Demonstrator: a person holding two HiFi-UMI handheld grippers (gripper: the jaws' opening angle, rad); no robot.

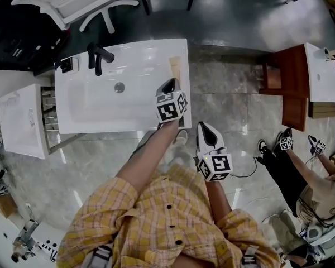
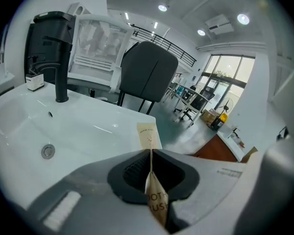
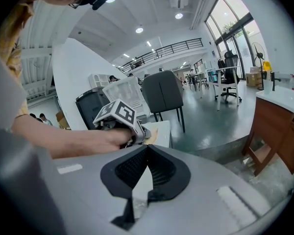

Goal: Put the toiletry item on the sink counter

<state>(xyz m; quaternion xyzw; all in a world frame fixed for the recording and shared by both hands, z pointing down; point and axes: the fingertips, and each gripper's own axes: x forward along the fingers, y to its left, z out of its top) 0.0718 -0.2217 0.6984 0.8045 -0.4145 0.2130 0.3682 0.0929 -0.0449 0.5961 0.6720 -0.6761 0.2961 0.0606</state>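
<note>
Toothbrush packet (image 2: 156,199), pinched edge-on by the closed jaws of the left gripper (image 2: 151,153), is held above the right edge of the sink counter (image 1: 156,52), mid-frame, beside a like packet (image 2: 148,135), for laying down; the right gripper (image 3: 146,148) is shut, empty.

White sink counter (image 1: 145,52), black faucet (image 1: 98,56), tan toiletry packet (image 2: 156,202) with seemingly dark lettering, yellow plaid shirt (image 1: 151,216), grey marbled floor (image 1: 229,94)
</note>
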